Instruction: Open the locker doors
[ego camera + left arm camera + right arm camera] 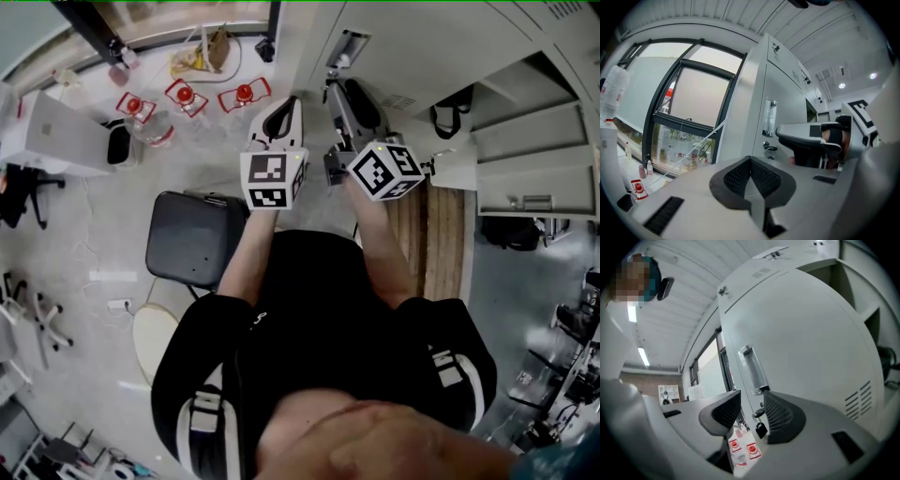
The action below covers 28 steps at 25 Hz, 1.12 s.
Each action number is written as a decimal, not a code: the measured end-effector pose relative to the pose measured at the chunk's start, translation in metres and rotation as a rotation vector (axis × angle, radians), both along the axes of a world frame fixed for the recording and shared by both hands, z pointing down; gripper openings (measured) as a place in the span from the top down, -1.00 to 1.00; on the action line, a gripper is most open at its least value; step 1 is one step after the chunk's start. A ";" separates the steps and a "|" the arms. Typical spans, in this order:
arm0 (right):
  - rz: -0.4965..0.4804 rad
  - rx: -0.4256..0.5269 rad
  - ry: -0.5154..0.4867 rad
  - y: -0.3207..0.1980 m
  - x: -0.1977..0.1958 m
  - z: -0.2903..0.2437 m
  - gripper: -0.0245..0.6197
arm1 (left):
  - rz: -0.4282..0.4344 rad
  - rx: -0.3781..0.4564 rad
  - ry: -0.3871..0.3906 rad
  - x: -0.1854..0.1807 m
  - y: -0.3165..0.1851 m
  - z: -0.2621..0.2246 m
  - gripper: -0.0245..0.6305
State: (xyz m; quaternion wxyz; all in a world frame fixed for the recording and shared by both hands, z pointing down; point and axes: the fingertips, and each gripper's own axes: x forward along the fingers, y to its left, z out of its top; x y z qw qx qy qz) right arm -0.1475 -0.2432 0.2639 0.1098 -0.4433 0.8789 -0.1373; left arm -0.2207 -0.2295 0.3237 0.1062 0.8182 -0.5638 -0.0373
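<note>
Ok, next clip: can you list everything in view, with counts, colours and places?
closed locker door: one, grey, straight ahead of the right gripper
recessed handle: one, silvery, on that door
key with fob: one, black fob, hanging below the handle
open lockers: at least two, grey, right of the closed door
bag: one, black, inside an open locker
chair: one, dark grey seat, on the floor at the person's left
red-and-white items: three, on the floor by the window
window: one, dark frame, left of the lockers
left gripper: one, grey, jaws shut, nothing held
right gripper: one, grey, jaws apart, pads off the key
</note>
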 end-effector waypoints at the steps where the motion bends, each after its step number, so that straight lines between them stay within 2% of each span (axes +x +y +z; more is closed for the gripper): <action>1: 0.000 0.023 0.043 0.000 -0.003 -0.003 0.46 | -0.002 0.002 0.000 0.000 0.000 -0.001 0.90; 6: 0.042 0.144 0.281 -0.002 -0.016 -0.018 0.46 | -0.023 0.014 0.007 -0.007 -0.001 -0.005 0.90; 14: 0.092 0.255 0.492 -0.015 -0.031 -0.029 0.46 | -0.030 0.032 0.018 -0.011 -0.003 -0.010 0.90; 19: 0.088 0.256 0.516 -0.021 -0.037 -0.029 0.46 | -0.032 0.046 0.022 -0.011 -0.004 -0.014 0.90; 28: 0.068 0.226 0.483 -0.024 -0.040 -0.028 0.47 | -0.040 0.034 0.037 -0.018 -0.004 -0.012 0.90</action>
